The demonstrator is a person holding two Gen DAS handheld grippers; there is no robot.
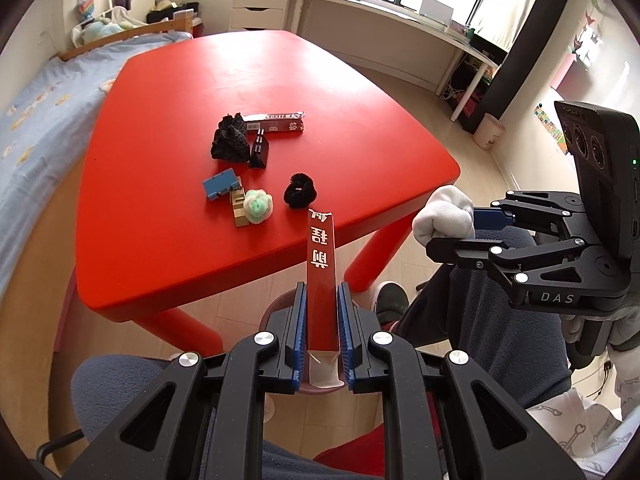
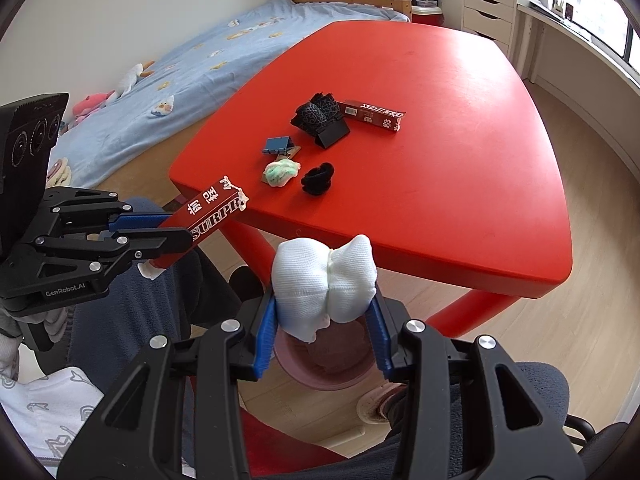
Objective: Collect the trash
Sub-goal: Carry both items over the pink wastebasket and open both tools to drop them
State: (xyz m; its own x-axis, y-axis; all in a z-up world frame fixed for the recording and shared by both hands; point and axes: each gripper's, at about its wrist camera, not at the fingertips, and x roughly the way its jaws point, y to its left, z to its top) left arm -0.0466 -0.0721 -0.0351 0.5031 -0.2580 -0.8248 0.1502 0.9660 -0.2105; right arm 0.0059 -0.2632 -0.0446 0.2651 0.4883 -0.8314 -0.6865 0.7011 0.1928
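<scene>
The left tongs (image 1: 322, 332) clamp a long red cardboard box (image 1: 320, 276) printed with white characters; the right tongs (image 2: 324, 332) squeeze a soft white knitted bundle (image 2: 324, 280). Both are held off the near edge of the glossy red table (image 1: 280, 80), above a pink bin (image 2: 320, 364) on pale wood floor. A second red box (image 1: 276, 122), black crumpled scraps (image 1: 230, 138) and a green-white fluffy ball (image 1: 258, 206) lie on the table. Only the right view shows the bin fully.
</scene>
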